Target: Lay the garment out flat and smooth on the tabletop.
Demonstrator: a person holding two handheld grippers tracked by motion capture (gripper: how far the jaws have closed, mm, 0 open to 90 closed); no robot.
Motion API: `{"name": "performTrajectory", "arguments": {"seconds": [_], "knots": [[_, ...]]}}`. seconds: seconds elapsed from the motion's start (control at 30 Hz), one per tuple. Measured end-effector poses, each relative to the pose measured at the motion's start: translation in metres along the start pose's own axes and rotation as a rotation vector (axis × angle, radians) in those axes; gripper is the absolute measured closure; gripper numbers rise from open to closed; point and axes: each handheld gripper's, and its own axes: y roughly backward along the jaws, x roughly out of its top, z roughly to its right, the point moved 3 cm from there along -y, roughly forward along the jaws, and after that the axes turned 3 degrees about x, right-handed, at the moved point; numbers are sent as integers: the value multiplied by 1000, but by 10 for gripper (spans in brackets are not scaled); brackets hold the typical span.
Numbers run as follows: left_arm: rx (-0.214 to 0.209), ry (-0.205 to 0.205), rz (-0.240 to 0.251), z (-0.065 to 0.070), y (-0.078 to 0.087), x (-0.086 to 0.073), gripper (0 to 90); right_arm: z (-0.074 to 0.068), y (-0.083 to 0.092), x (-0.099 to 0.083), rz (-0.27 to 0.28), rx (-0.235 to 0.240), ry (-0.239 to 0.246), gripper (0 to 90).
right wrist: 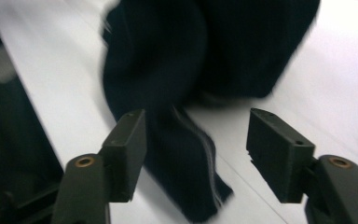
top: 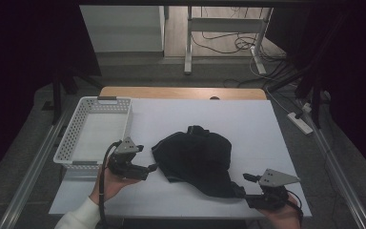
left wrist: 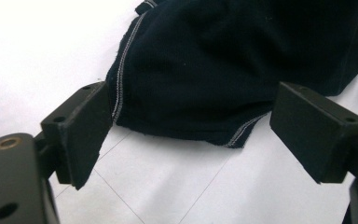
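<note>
The dark garment [top: 195,157] lies crumpled mid-table, unfolded; white basket [top: 93,129] at ten o'clock holds nothing. Left gripper [top: 151,167] and right gripper [top: 248,183] both gape apart, gripping nothing.

high view: dim, dark at both sides of the white table [top: 267,129] | left gripper view: sharp, glare top left of the dark garment [left wrist: 242,70] | right gripper view: motion-blurred, soft throughout
</note>
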Motion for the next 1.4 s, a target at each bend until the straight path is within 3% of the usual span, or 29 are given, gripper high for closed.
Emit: {"name": "performTrajectory", "arguments": {"seconds": [0.1,0.4,0.7,0.83,1.03,1.4], "knots": [[1,0,2,0,0,0,137,-12,1,8,40,46,9,357],[-2,-3,-3,1,-1,0,137,-41,-19,22,38,148,76,355],[-3,-5,-9,2,-2,-1,137,-62,-48,25,-30,226,125,349],[-2,-3,-8,1,-2,-1,136,-70,-58,27,-37,263,113,345],[-3,-2,-9,1,-2,-1,136,-79,-73,25,-85,277,146,341],[-2,-2,-11,1,-3,-2,137,-77,-94,20,-154,250,171,330]]}}
